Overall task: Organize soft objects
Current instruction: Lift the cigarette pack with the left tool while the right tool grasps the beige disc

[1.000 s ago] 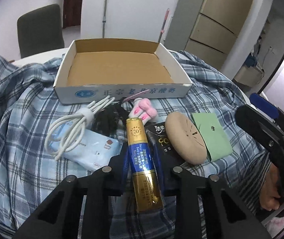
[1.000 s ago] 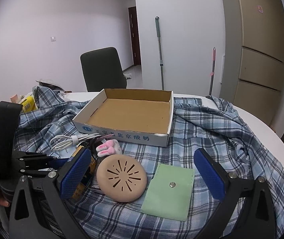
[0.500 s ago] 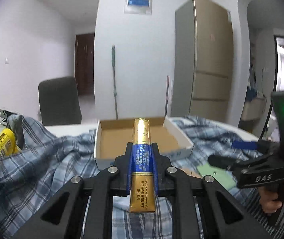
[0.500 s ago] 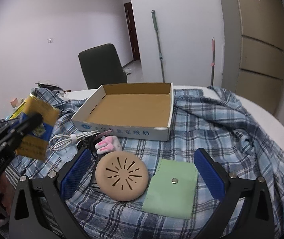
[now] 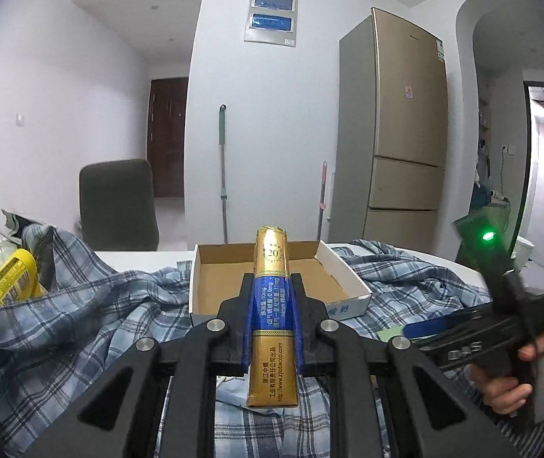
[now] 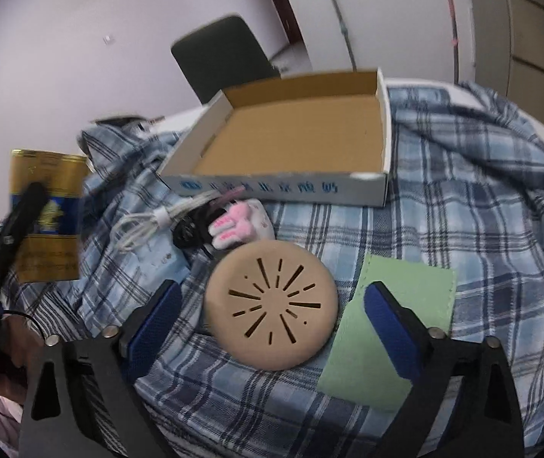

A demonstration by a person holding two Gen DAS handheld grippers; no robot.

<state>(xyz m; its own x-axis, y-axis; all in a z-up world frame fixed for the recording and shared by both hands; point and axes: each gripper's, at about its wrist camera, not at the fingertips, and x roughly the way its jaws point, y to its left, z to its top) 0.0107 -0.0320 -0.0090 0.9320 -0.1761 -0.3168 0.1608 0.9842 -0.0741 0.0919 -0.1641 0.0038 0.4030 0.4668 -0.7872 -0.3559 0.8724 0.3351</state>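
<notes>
The gold-and-blue cigarette pack (image 5: 271,316) stands upright between the narrow jaws of the left gripper (image 5: 272,318), whose pads press on its blue middle band; the gold top rises above the fingers and the gold bottom hangs below them. It is lifted clear of the cloth and, in the left wrist view, lines up in front of the open cardboard box (image 5: 342,271), which lies empty. In the right wrist view the same pack shows at the left edge, tilted and blurred, apart from everything on the table.

The right gripper (image 6: 272,305) points down at the tan round cushion (image 6: 272,305) with its burst of slits. Its jaws have just been closing a little but stand wide, 1 blue pad (image 6: 157,313) left of the cushion and the other over the green pouch (image 6: 417,290), neither touching the cushion. The pouch lies just right of the cushion, its edge tucked under it.

Behind the cushion, toward the box, lie a pink-and-white bunny toy (image 6: 241,227), a coiled white cable (image 6: 150,225) and a dark item too blurred to name, with a pale blue tissue packet (image 6: 161,259) under the cable. All rest on a blue plaid cloth (image 6: 482,221) that covers a white table (image 5: 146,257).

A hand (image 5: 520,378) grips the right gripper's handle at the right edge of the left wrist view. A dark chair (image 5: 117,202) stands beyond the table, and a yellow packet (image 5: 8,278) lies at the far left.
</notes>
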